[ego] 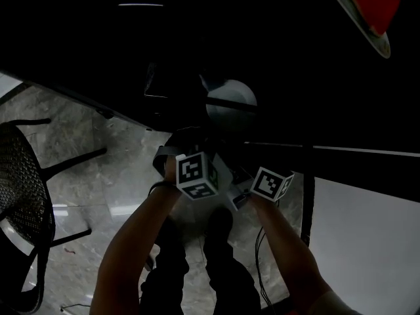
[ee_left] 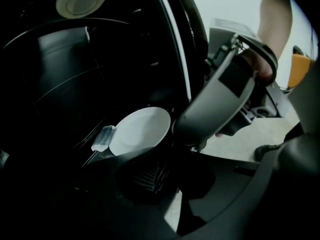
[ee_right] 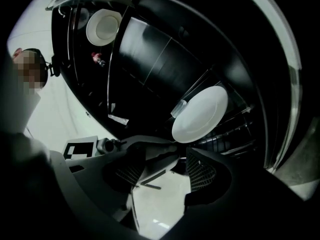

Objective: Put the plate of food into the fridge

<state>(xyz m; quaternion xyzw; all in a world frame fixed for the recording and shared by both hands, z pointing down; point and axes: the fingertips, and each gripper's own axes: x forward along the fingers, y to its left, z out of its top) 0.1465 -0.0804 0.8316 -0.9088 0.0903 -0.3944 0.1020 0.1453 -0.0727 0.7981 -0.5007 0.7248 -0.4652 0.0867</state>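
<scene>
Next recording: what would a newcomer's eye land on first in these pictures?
The white plate glows against the dark fridge interior, near the middle of both gripper views. In the head view, the two black-and-white marker cubes stand out at centre, one left of the other. A plate of red food cuts across the top right corner.

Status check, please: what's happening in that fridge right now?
Left gripper shut on white plate, apparently. Right gripper open, empty. Red-food plate unheld, aside.

A plate (something red on it) is cut off at the head view's top edge.
</scene>
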